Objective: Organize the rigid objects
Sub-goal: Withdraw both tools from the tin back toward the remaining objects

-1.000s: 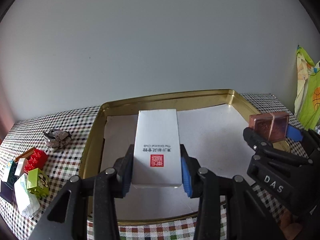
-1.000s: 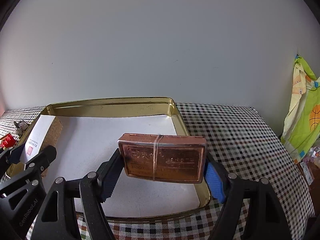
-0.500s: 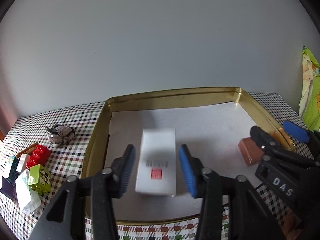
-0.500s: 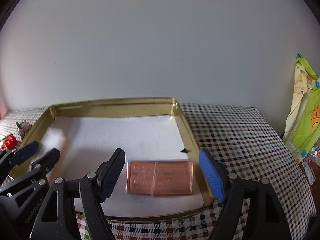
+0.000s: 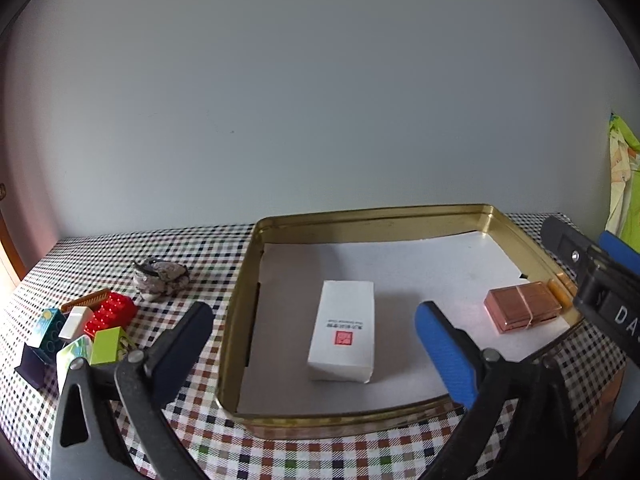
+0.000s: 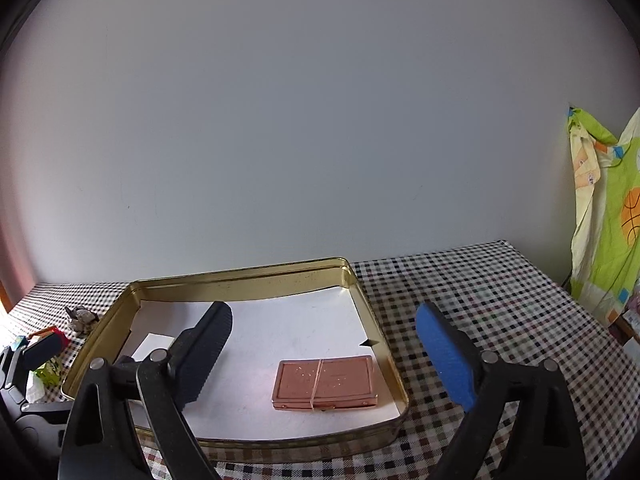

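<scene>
A white box with a red seal (image 5: 343,336) lies flat in the gold tin tray (image 5: 372,218), left of middle. A copper-coloured case with a band round it (image 5: 522,311) lies at the tray's right side; it also shows in the right wrist view (image 6: 325,382). My left gripper (image 5: 312,340) is open and empty, raised above and in front of the white box. My right gripper (image 6: 324,354) is open and empty, raised above the copper case. The tray (image 6: 240,276) is lined with white paper. The white box (image 6: 150,346) is partly hidden by my right gripper's left finger.
Left of the tray on the checked cloth (image 5: 216,248) lie a grey stone-like figure (image 5: 160,278), a red toy brick (image 5: 110,312), a green brick (image 5: 108,346) and several other small pieces. A bright green cloth (image 6: 608,216) hangs at the far right.
Both grippers opened and let go: the white box and the copper case dropped onto the tray's paper. Both grippers then pulled back and rose, jaws spread wider.
</scene>
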`<state>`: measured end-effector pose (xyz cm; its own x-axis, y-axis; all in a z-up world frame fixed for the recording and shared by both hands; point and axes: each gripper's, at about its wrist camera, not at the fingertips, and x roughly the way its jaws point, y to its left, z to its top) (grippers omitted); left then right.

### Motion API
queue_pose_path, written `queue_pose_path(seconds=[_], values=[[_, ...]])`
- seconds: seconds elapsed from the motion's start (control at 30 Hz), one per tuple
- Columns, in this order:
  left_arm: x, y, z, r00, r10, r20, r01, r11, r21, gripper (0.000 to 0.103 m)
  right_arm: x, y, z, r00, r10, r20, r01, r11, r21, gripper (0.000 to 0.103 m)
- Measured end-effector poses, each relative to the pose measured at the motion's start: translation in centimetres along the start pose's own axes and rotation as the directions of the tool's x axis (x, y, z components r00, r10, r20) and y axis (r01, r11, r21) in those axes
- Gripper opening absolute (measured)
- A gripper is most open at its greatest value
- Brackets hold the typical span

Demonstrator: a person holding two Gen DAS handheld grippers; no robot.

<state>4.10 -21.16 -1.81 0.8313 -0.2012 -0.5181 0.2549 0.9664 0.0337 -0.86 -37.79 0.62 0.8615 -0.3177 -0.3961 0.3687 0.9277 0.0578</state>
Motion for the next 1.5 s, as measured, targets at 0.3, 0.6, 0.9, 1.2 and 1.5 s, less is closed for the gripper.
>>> queue_pose_path(seconds=[0.3, 0.6, 0.9, 1.2, 1.5], values=[[-1.2, 1.1, -0.4, 0.999, 0.035, 0.021, -0.035, 0.999, 0.002, 0.102, -0.9, -0.3, -0.5, 0.999, -0.034, 0.043, 0.034, 0.999, 0.017, 0.095], [-2.5, 2.8, -1.1, 0.998, 0.048, 0.041, -0.048, 0.999, -0.017, 0.102, -2.5, 0.0, -0.9, 0.992, -0.068, 0.105, 0.063, 0.997, 0.045, 0.095], [-3.6, 5.6, -2.0, 0.997, 0.066, 0.044, -0.065, 0.997, -0.044, 0.102, -3.6, 2.0, -1.6, 0.990, -0.051, 0.130, 0.052, 0.999, 0.001, 0.095], [-4.6, 8.3, -2.8, 0.996, 0.077, 0.041, -0.075, 0.996, -0.052, 0.102, -5.0, 4.0, -2.3, 0.992, -0.020, 0.126, 0.022, 1.000, -0.012, 0.095], [-5.4, 11.8, -3.7, 0.992, 0.118, 0.035, -0.116, 0.992, -0.048, 0.102, -5.9, 8.1, -3.3, 0.994, 0.073, 0.087, -0.066, 0.995, -0.074, 0.095]])
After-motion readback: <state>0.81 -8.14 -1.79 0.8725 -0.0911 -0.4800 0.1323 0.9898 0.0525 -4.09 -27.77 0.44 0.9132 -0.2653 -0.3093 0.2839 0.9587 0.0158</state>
